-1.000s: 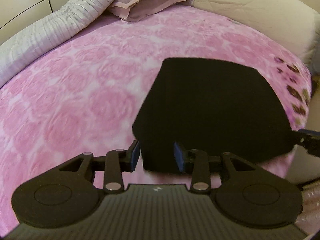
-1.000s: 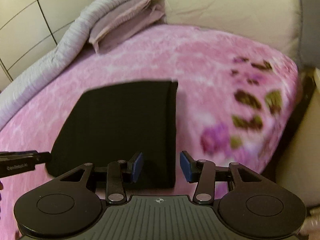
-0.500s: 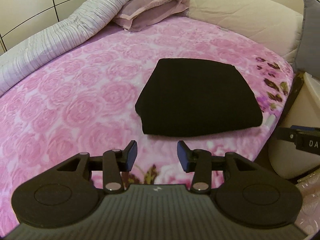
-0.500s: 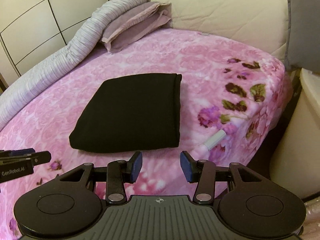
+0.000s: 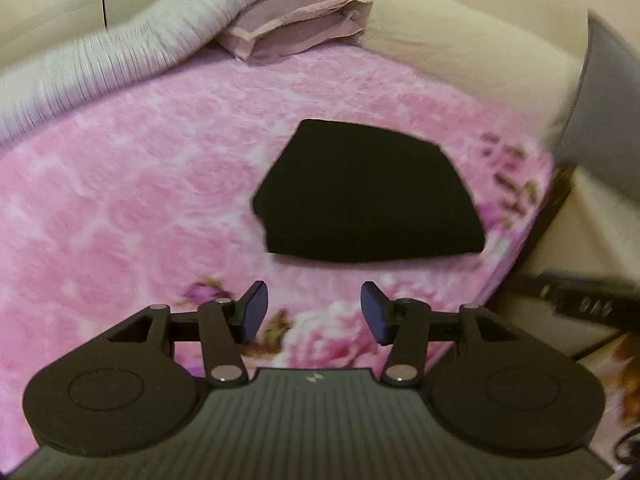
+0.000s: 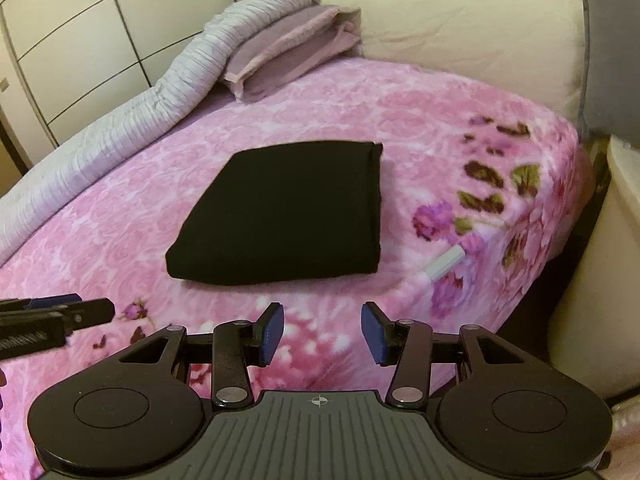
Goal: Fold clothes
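Note:
A black garment (image 5: 368, 200) (image 6: 286, 212) lies folded into a neat rectangle on the pink rose-patterned bed cover (image 5: 132, 208) (image 6: 432, 120). My left gripper (image 5: 314, 312) hovers in front of it near the bed's front edge, its jaws opening with only bed cover showing between them. In the right wrist view my right gripper (image 6: 322, 334) also stands open and empty, short of the garment's near edge. The left gripper's tip (image 6: 60, 314) pokes in at that view's left side. The right gripper's tip shows as a dark blur (image 5: 580, 292) at the right of the left wrist view.
A grey ribbed duvet roll (image 6: 160, 100) and a folded mauve blanket (image 6: 296, 48) lie at the back, beside a cream pillow (image 6: 460, 28). A small white tube (image 6: 444, 262) rests near the bed's right corner. A cream-coloured object (image 6: 592, 288) stands beside the bed.
Both grippers drew back from the folded black garment, which now lies free on the bed. The left jaws have spread wider; the right jaws look the same.

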